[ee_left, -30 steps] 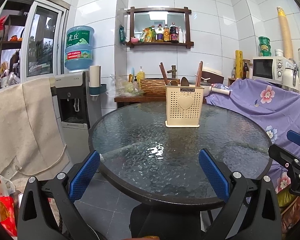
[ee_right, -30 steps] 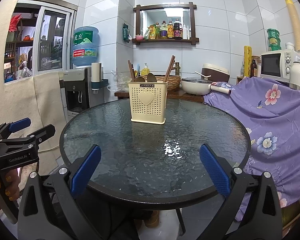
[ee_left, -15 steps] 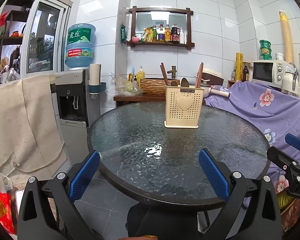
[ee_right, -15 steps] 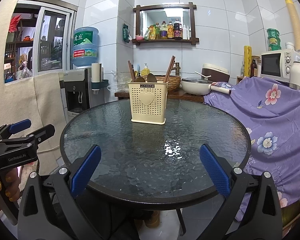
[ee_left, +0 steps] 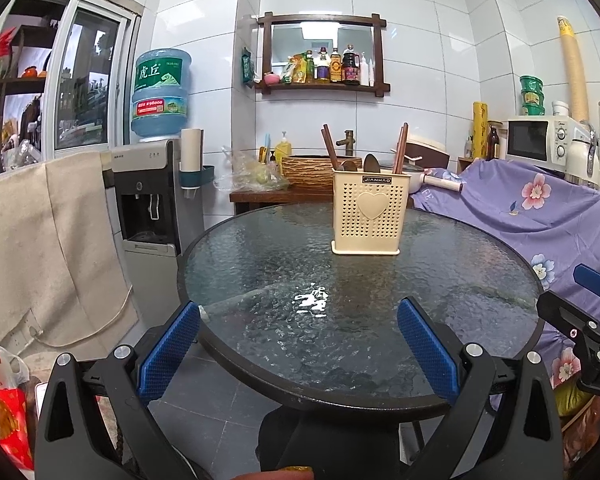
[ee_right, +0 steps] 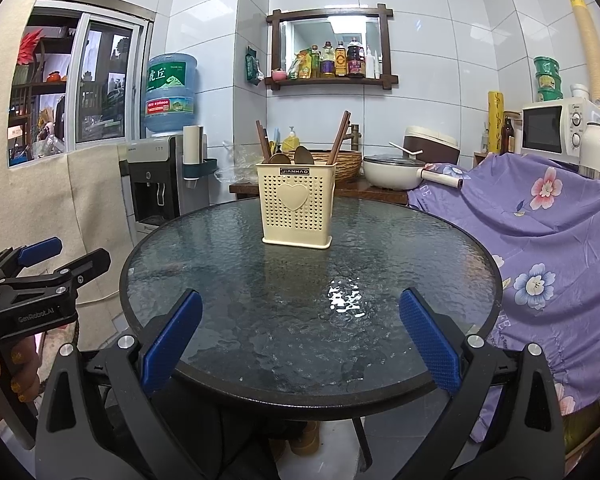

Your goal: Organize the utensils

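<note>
Both of your grippers hang in front of the near rim of a round glass table (ee_left: 260, 312), with nothing between their fingers. In the left wrist view, the left gripper (ee_left: 298, 352) fills the bottom of the frame with its 2 blue pads spread wide. In the right wrist view, the right gripper (ee_right: 300, 350) sits the same way, jaws wide apart and empty.

The utensil holder (ee_left: 367, 216), a cream perforated plastic caddy with a heart on its front, stands upright just above the centre of the left view, toward the far side of the table. Dark chopsticks (ee_left: 400, 148) lean out of its top corners, and 2 spoons (ee_left: 370, 163) show only their tips above the rim.

Judging by looks, the caddy is light and could slide or tip on smooth glass. The chopsticks are thin, stiff and probably slick, so take them high on the exposed shaft.

The tabletop around the caddy is bare, giving open room. A purple floral cloth (ee_left: 540, 208) crowds the right of the frame.
</note>
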{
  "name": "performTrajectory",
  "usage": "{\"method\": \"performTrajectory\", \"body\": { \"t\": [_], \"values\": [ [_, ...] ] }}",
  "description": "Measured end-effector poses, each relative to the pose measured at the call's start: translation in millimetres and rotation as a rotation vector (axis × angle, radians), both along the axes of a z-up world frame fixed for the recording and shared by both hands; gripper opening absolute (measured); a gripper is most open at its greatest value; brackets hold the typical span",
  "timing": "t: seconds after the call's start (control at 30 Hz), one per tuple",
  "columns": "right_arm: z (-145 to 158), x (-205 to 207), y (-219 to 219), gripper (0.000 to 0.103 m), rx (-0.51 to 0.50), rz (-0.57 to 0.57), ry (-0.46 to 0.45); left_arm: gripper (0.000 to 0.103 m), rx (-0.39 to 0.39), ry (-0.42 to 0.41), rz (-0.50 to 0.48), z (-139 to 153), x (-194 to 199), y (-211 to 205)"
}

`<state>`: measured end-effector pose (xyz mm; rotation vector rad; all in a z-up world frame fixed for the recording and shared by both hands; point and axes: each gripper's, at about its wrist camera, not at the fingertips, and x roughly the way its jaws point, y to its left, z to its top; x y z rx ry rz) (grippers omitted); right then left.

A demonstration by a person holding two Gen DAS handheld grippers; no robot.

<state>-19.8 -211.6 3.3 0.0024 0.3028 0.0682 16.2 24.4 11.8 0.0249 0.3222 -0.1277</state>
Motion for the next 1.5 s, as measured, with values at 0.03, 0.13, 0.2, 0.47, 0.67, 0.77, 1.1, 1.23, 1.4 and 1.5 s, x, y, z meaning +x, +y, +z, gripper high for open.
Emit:
{"method": "performTrajectory", "body": {
  "t": [0.03, 0.13, 0.2, 0.47, 0.67, 0.77, 1.1, 1.23, 1.4, 1.5],
  "values": [
    [0.1, 0.2, -0.2, 0.097, 0.001, 0.0, 0.001, 0.097, 0.002, 0.0, 0.001, 0.2, 0.2, -0.4],
    [0.2, 0.3, 0.0, 0.097, 0.001, 0.001, 0.003, 0.097, 0.003, 0.001, -0.001, -0.1, 0.8, -0.8],
    [0.6, 0.4, 0.1, 0.097, 0.001, 0.002, 0.003, 0.097, 0.004, 0.001, 0.0, -0.2, 1.0, -1.2],
    [0.8, 1.1, 0.7, 0.097, -0.001, 0.003, 0.001, 0.097, 0.004, 0.001, 0.0, -0.1, 0.9, -1.2],
    [1.0, 2.1, 1.7, 0.097, -0.003, 0.003, 0.002, 0.097, -0.015, -0.004, 0.001, 0.4, 0.0, 0.2],
    [1.0, 2.2, 1.7, 0.097, -0.004, 0.003, 0.002, 0.097, -0.01, -0.008, 0.011, 0.2, -0.5, 0.4],
    [0.7, 2.1, 1.6, 0.097, -0.005, 0.002, 0.002, 0.097, 0.002, 0.004, 0.008, -0.2, 0.7, -1.4],
    [0.5, 2.1, 1.7, 0.097, -0.004, 0.002, 0.004, 0.097, 0.001, 0.009, 0.007, -1.0, 0.9, -2.2],
    [0.6, 1.4, 1.7, 0.097, -0.004, 0.0, 0.005, 0.097, 0.002, 0.01, 0.007, -1.1, 1.1, -2.6],
    [0.5, 1.6, 1.1, 0.097, -0.003, 0.001, 0.006, 0.097, 0.005, 0.01, 0.007, -1.4, 0.7, -2.9]
  ]
}}
